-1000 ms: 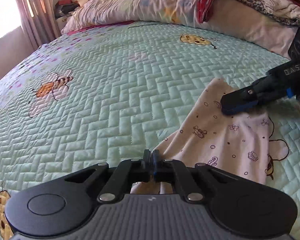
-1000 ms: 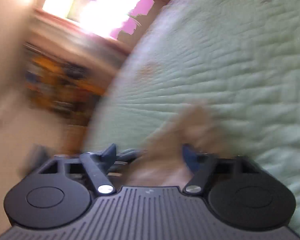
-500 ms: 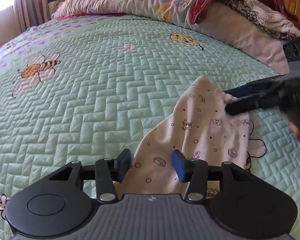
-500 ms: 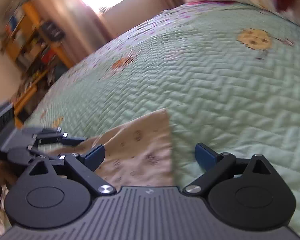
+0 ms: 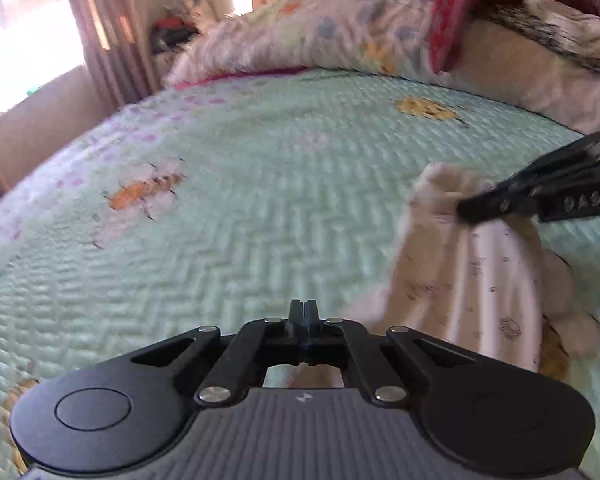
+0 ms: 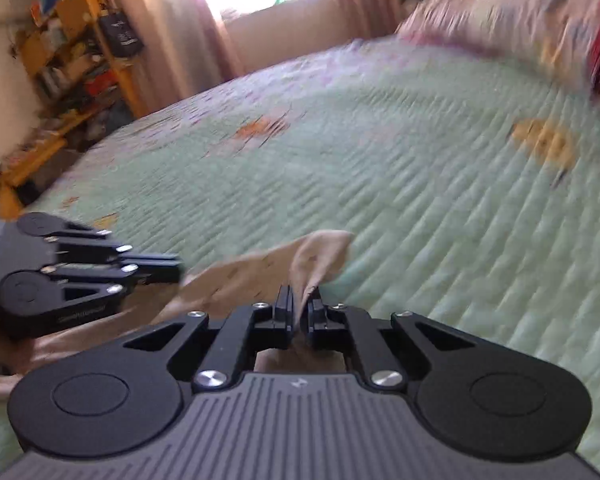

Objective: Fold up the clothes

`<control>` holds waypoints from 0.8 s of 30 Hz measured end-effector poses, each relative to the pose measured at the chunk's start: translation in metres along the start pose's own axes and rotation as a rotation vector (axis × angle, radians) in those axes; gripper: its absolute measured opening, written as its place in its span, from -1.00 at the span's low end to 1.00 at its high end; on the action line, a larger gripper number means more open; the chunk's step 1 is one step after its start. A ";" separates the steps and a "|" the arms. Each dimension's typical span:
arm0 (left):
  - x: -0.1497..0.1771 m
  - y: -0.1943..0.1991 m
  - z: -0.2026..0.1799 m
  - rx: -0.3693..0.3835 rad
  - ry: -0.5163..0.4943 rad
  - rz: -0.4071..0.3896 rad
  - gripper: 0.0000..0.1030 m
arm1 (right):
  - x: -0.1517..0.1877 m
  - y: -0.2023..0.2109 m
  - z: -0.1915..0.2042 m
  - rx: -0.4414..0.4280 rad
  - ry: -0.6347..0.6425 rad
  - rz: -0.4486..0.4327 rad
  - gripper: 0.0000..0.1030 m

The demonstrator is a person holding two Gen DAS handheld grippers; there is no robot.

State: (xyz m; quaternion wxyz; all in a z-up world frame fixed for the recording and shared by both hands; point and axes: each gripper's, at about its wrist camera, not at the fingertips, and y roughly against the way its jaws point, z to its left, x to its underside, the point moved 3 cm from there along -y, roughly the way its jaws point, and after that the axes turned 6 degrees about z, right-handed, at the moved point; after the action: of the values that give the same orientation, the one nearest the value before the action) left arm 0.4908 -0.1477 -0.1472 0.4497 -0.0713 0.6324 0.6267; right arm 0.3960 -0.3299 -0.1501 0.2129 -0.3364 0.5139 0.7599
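Observation:
A cream baby garment [image 5: 480, 280] with small prints lies bunched on the mint quilt [image 5: 260, 200]. My left gripper [image 5: 304, 308] is shut at the garment's near edge, with cloth showing under its fingers. My right gripper [image 6: 300, 304] is closing its jaws, and a raised fold of the garment [image 6: 316, 256] is pinched between its pads. The left wrist view has the right gripper [image 5: 466, 212] coming in from the right, holding the far corner up. In the right wrist view the left gripper [image 6: 176, 268] sits at the left, its tips at the cloth's edge.
Pillows [image 5: 300, 40] and a pile of clothes, with a red checked piece [image 5: 452, 12], line the bed's head. Pink curtains [image 6: 172, 40] and a bright window stand past the bed's far side. A cluttered yellow shelf [image 6: 72, 48] stands beyond its corner.
My left gripper opened over the garment's edge and shut again. My right gripper rolled, spread wide over the far corner, then closed on it and rose, pulling the cloth into a peak.

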 end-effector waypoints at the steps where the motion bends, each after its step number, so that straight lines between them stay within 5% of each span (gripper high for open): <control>1: -0.005 -0.002 0.002 -0.021 0.005 -0.010 -1.00 | -0.005 0.001 -0.003 0.057 0.002 -0.035 -0.85; 4: -0.022 -0.015 0.007 -0.067 0.011 0.005 -1.00 | -0.009 -0.008 -0.023 0.222 -0.011 -0.046 -0.85; 6: -0.026 -0.008 0.013 -0.103 0.020 -0.009 -0.94 | 0.002 -0.018 -0.055 0.131 -0.158 -0.018 -0.93; 8: -0.024 0.018 0.027 -0.132 0.053 -0.049 -0.57 | 0.002 -0.003 -0.070 0.112 -0.232 -0.048 -0.86; 10: -0.012 0.058 0.050 -0.172 0.105 -0.093 -0.28 | 0.002 0.013 -0.074 0.152 -0.254 -0.076 -0.51; 12: 0.011 0.101 0.077 -0.191 0.151 -0.112 -0.03 | 0.003 0.028 -0.070 0.014 -0.315 -0.111 -0.32; 14: 0.048 0.148 0.110 -0.253 0.203 -0.087 0.47 | 0.005 0.040 -0.044 -0.208 -0.324 -0.135 0.16; 16: 0.096 0.193 0.146 -0.241 0.291 -0.048 0.53 | 0.010 0.047 -0.012 -0.357 -0.286 -0.133 0.68; 21: 0.224 0.271 0.217 -0.285 0.418 0.076 0.64 | 0.049 0.029 0.056 -0.584 -0.346 -0.037 0.68; 24: 0.270 0.287 0.254 -0.297 0.484 0.093 0.64 | 0.088 0.024 0.103 -0.623 -0.391 0.074 0.68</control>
State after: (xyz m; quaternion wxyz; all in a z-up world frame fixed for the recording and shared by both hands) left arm 0.2669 0.2566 -0.0682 0.2412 -0.2550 0.6253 0.6970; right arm 0.2895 -0.2463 -0.1737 0.1672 -0.2146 0.2193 0.9370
